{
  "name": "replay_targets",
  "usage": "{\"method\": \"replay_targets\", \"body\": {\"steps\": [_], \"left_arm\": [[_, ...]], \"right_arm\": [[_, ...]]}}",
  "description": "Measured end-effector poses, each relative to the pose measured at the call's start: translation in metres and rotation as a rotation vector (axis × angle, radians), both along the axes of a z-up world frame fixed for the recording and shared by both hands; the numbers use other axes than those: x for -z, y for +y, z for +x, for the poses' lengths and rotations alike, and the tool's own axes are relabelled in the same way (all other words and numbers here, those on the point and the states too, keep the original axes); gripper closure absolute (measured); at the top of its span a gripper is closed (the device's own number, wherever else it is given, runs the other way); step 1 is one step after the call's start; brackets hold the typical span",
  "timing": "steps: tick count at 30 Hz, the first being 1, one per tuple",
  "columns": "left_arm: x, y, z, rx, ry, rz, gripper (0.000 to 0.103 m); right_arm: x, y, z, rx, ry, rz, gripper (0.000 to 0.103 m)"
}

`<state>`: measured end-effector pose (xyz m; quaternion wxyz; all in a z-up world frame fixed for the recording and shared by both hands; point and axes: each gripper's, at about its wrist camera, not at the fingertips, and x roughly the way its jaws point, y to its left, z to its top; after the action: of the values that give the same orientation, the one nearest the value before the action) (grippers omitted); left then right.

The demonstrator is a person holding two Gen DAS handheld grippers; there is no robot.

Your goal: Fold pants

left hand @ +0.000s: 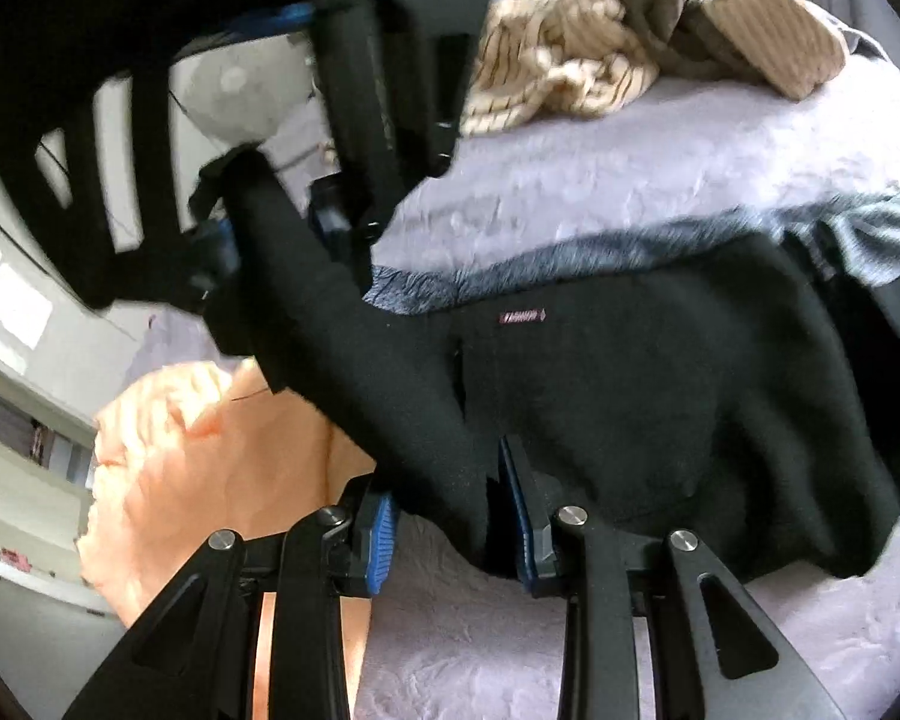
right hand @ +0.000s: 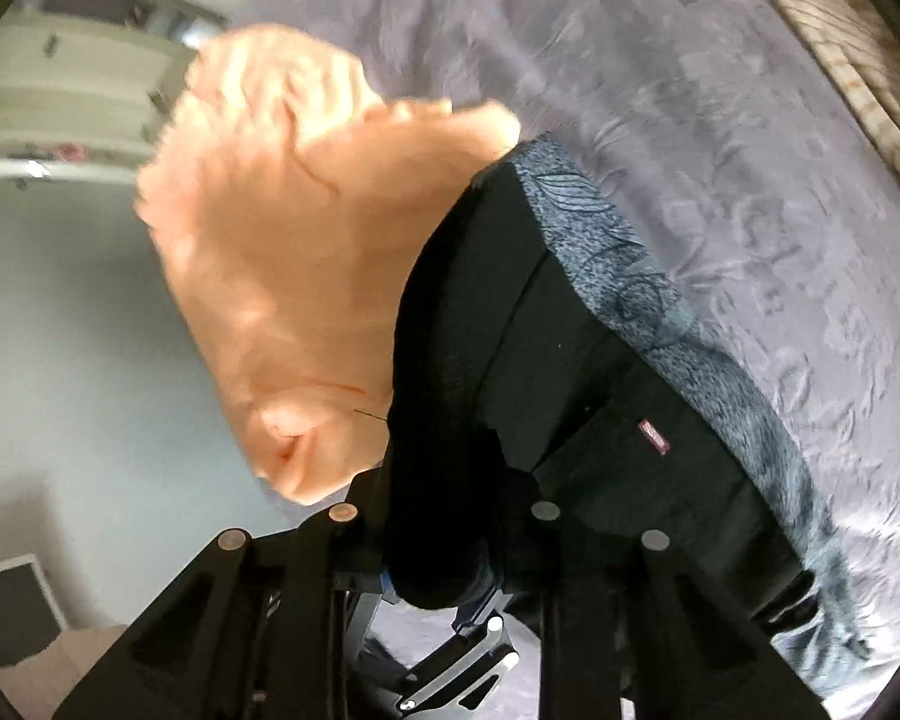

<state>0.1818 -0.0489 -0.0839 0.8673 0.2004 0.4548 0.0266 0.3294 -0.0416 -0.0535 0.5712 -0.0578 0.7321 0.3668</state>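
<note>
Black pants (left hand: pixel 660 420) with a grey fleecy lining and a small red label lie partly on the bed. One stretch of the fabric is lifted and pulled taut between the two grippers. My left gripper (left hand: pixel 453 531) is shut on a thick fold of that black fabric, which fills the gap between its blue pads (left hand: pixel 381 540). In the left wrist view, my right gripper (left hand: pixel 234 240) pinches the far end of the raised strip at the upper left. In the right wrist view, the pants (right hand: pixel 570 390) bunch between the fingers of the right gripper (right hand: pixel 444 576), hiding its pads.
A lavender quilted bedspread (left hand: pixel 630 168) covers the bed (right hand: pixel 750 150). A peach garment (left hand: pixel 198 468) lies crumpled at the bed's edge beside the pants (right hand: pixel 282 252). Beige striped clothes (left hand: pixel 600 42) are piled at the far side. White furniture (right hand: pixel 90 90) stands beyond the bed.
</note>
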Motion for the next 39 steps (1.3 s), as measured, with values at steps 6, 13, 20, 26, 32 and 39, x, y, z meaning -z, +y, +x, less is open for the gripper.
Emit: {"method": "replay_targets", "body": {"steps": [6,13,20,26,32,39], "left_arm": [[-0.054,-0.036,-0.004,0.085,-0.09,-0.041,0.07],[-0.104,-0.126,-0.022,0.294,-0.16,-0.073,0.07],[-0.092,-0.231,-0.042,0.514,-0.116,-0.032,0.07],[-0.04,-0.304,-0.063,0.625,-0.011,0.046,0.07],[0.01,-0.343,-0.077,0.687,0.054,0.144,0.07],[0.006,-0.329,-0.09,0.725,0.112,0.114,0.057]], "right_arm": [[-0.052,-0.106,-0.003,0.213,-0.004,0.247,0.079],[-0.097,-0.249,-0.033,0.462,-0.088,0.432,0.079],[-0.087,-0.391,-0.078,0.713,-0.122,0.489,0.078],[-0.014,-0.473,-0.104,0.884,-0.058,0.451,0.078],[0.067,-0.506,-0.119,0.969,0.023,0.386,0.078],[0.084,-0.509,-0.139,1.005,0.055,0.381,0.078]]}}
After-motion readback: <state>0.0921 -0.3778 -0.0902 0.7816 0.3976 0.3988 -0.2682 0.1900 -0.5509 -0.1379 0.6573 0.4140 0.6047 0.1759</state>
